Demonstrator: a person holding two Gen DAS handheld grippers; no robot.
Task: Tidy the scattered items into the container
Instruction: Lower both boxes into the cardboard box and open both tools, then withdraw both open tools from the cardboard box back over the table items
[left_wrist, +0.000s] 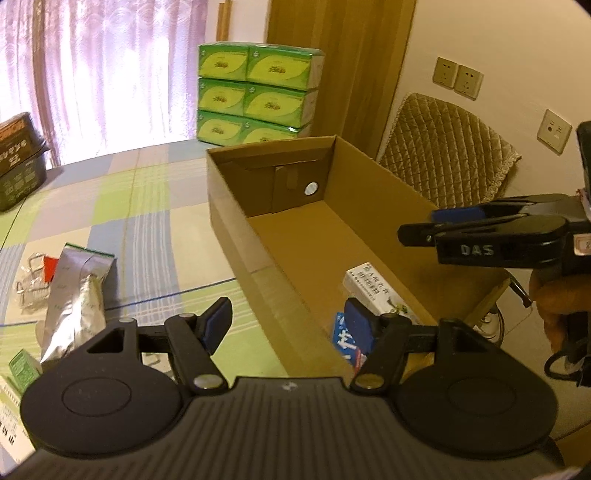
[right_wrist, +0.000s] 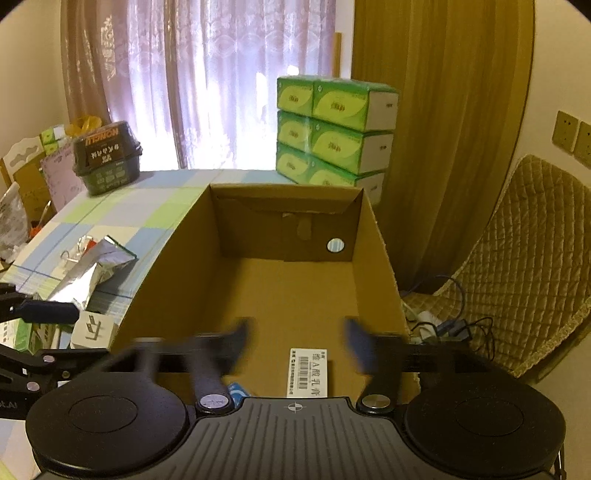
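Note:
An open cardboard box stands on the checked tablecloth. Inside it lie a white printed carton and a blue packet. My left gripper is open and holds nothing, hovering over the box's near left wall. My right gripper is open over the near end of the box, its fingers blurred. On the cloth left of the box lie a silver foil pouch, a clear bag of clips, a small green box and a small white box.
Stacked green tissue packs stand behind the box. A dark tub sits at the table's far left. A quilted chair and loose cables are to the right. A hand holds the right gripper.

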